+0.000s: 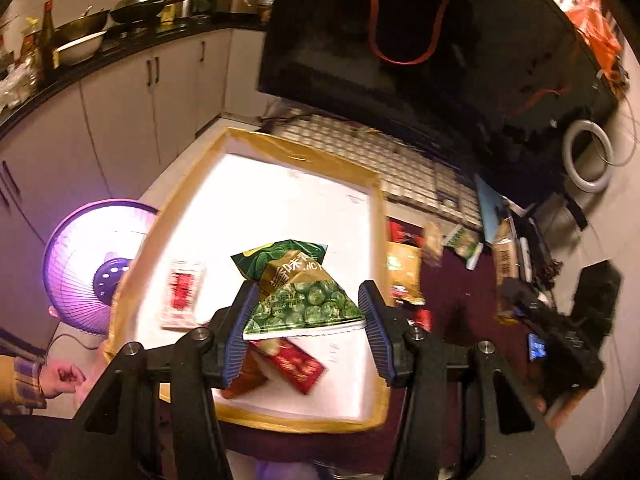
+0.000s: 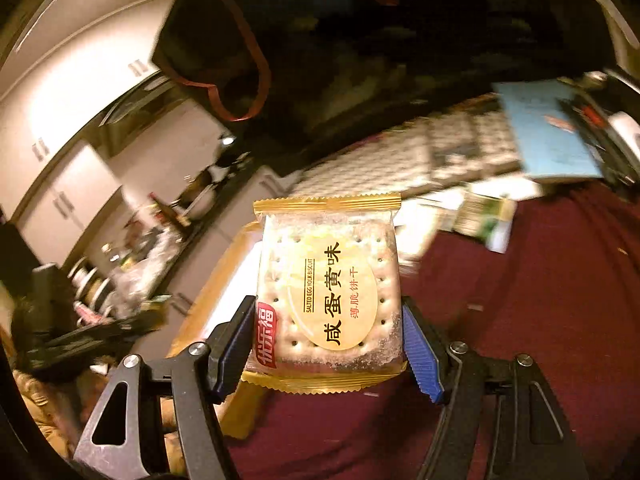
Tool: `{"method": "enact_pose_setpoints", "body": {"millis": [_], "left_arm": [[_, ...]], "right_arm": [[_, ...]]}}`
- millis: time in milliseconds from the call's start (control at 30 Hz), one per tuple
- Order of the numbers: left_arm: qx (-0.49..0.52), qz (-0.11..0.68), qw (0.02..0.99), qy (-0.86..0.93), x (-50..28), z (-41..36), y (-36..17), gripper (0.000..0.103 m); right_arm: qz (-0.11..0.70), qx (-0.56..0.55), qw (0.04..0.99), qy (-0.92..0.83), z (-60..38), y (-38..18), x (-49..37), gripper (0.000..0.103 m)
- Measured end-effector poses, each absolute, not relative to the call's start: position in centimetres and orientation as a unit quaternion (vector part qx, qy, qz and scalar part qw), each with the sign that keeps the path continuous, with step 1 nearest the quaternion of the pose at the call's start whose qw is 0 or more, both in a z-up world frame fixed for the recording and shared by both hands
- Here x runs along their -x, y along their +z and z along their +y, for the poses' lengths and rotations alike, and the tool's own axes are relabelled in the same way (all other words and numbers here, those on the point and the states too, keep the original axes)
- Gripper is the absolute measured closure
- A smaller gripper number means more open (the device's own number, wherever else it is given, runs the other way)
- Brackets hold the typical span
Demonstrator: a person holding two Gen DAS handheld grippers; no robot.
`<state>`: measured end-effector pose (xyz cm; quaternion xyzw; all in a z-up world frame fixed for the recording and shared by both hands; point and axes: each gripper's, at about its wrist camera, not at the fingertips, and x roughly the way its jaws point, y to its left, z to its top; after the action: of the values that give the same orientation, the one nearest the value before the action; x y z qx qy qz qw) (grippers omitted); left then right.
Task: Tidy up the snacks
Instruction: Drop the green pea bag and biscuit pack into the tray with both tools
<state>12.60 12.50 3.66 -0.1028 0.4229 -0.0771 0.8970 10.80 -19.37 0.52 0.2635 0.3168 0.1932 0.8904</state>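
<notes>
My left gripper (image 1: 306,312) is shut on a green pea snack packet (image 1: 300,296), held above a white box with a tan taped rim (image 1: 280,144). Inside the box lie a red-and-white packet (image 1: 182,294) and a red packet (image 1: 298,364). My right gripper (image 2: 328,334) is shut on a salted egg yolk biscuit packet (image 2: 328,292) with gold edges, lifted over the dark red cloth (image 2: 540,300). The box's corner (image 2: 224,272) shows at its left. More snack packets (image 1: 404,268) lie on the cloth right of the box.
A black bag with a red strap (image 1: 420,40) stands behind a white keyboard (image 1: 400,168). A lit purple heater (image 1: 96,264) sits at the left, near a person's hand (image 1: 60,378). Kitchen counter with pans (image 1: 100,24) is far left. A blue booklet (image 2: 552,128) lies at the right.
</notes>
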Motion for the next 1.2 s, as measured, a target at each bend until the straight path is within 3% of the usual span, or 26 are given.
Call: {"method": "enact_pose_setpoints", "body": {"millis": [300,567,1200], "left_arm": [[0.128,0.449,0.881,-0.078,-16.7,14.5,0.7,0.053],[0.123,0.486,0.863,-0.066,-19.5,14.7,-3.4,0.053],[0.081,0.515,0.852,-0.05,-19.0,15.0,-4.9,0.052]], "right_arm": [[0.374,-0.202,0.875,0.233,-10.7,2.8,-15.3,0.033],[0.427,-0.135,0.867,0.217,-4.5,1.5,-22.0,0.033],[0.485,-0.037,0.857,0.169,1.5,-2.2,-26.3,0.032]]}}
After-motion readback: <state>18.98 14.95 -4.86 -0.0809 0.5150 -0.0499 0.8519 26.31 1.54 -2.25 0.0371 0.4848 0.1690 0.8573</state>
